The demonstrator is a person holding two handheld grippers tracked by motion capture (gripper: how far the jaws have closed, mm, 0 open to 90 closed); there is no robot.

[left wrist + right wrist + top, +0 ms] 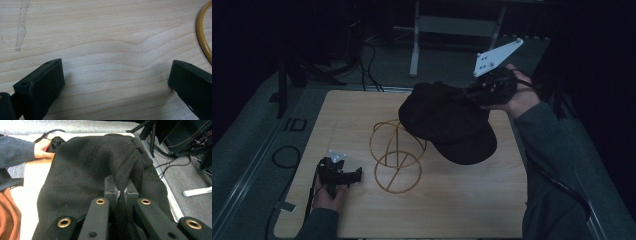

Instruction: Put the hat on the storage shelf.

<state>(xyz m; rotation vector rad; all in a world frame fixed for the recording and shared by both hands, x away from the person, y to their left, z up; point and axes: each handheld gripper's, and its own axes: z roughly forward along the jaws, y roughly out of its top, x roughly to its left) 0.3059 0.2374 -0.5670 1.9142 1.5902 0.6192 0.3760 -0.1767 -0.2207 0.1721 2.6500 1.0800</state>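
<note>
Left gripper (356,174): rests low on the wooden table (462,200) at its near left corner, held by the person's left hand (328,196). Its jaws stand wide apart with bare wood between them, nothing held. It looks parked there to keep out of the way while the other hand works.

Wire hat stand (396,155): a golden frame of rings and loops, standing on the table just right of the left gripper. In the left gripper view a curve of its base ring (203,37) shows at the right edge, near the jaw but apart from it. The stand is bare, so it is probably where the cap is meant to sit.

Black cap (447,122): hangs in the air above the table, its crown tilted over the top of the stand, brim toward the person. Whether the cloth touches the wire I cannot tell.

Right gripper (464,95): raised at the far right in the right hand (519,97). In the right gripper view its jaws are pinched tight on a fold of the cap's fleece (122,191). Gripping by the crown lets the cap hang open, ready, I judge, for lowering onto the stand.
</note>
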